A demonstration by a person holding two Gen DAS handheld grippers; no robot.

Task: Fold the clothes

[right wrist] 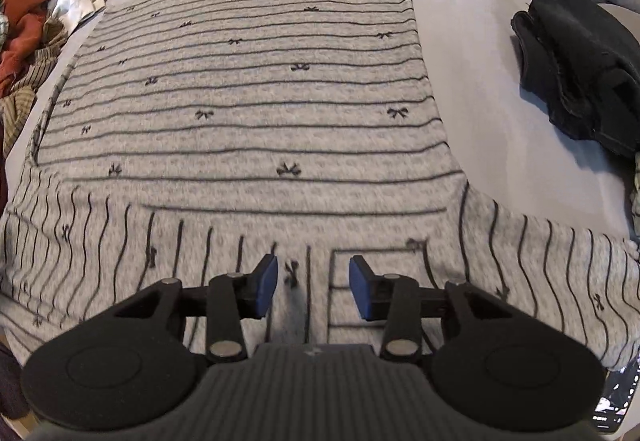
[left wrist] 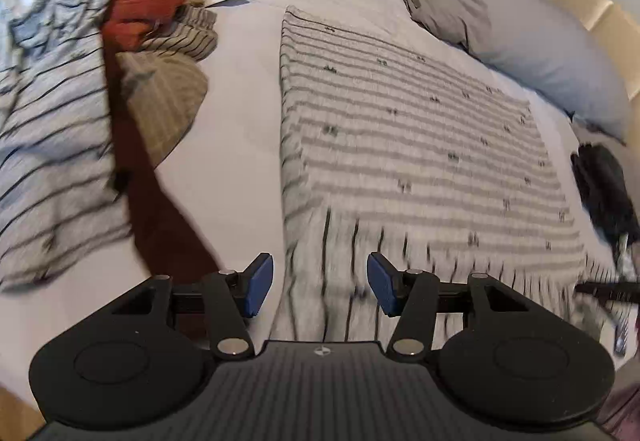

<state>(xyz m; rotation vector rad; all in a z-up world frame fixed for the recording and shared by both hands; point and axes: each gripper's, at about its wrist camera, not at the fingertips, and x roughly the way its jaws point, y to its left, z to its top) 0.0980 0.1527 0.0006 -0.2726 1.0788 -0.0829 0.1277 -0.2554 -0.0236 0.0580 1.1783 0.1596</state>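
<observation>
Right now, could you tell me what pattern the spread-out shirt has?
Light grey shirt with thin dark stripes and small bows; clearest in the right wrist view.

Both cameras ride just behind their claws and look steeply down onto the bed (left wrist: 248, 145), close above it. The left wrist view has the left claw (left wrist: 320, 287) at its lower edge and faces up the bed toward the pillows (left wrist: 520, 41), with a heap of clothes (left wrist: 152, 1) at its left. The right wrist view, over the right claw (right wrist: 313, 287), sits nearer and squarer above the striped garment (right wrist: 248, 89). Both views share that garment, the pillows, the heap and the black item (right wrist: 580, 69), which is probably folded cloth, though blurred in the left view.
</observation>
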